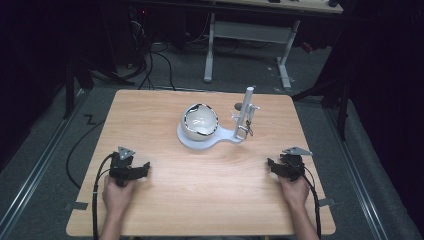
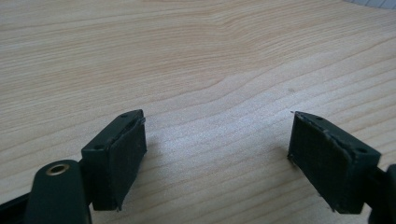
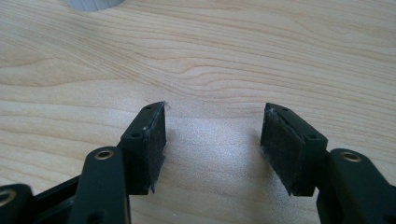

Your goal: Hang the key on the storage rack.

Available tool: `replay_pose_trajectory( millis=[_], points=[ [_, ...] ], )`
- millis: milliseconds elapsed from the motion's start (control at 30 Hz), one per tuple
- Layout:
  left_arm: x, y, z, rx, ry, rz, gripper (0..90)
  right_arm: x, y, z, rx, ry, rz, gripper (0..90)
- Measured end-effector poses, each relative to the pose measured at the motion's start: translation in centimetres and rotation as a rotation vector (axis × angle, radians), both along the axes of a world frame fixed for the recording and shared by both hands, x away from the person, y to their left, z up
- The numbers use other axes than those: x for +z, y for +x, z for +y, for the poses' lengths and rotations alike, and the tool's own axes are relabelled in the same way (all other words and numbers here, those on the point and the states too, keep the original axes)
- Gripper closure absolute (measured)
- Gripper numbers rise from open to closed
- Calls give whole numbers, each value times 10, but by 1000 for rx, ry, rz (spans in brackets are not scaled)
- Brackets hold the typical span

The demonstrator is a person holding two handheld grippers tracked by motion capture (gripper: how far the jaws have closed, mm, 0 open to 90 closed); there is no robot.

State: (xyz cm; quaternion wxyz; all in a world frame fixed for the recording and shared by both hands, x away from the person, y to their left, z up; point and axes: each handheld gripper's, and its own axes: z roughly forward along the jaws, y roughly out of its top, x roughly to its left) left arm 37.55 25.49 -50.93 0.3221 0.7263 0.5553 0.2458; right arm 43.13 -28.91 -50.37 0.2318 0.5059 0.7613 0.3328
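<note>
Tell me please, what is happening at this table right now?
A person sits at a wooden table with a two-jaw gripper in each hand. The left gripper and the right gripper both rest near the front edge, jaws open, nothing between them. Farther back, in the middle, a white bowl sits on a pale round stand that carries an upright white post. Neither gripper touches it yet.

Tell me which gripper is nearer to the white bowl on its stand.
Left, narrowly. The left gripper sits near-left of the white bowl; the right gripper sits near-right, slightly farther. Both rest apart from it, fingers open and empty.
</note>
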Motion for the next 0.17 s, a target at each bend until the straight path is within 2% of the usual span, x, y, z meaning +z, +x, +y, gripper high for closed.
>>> replay_pose_trajectory(
  millis=[167],
  points=[
    [0, 0, 0, 0, 0, 0, 195, 0, 0, 0, -1, 0, 0, 405]
  ],
)
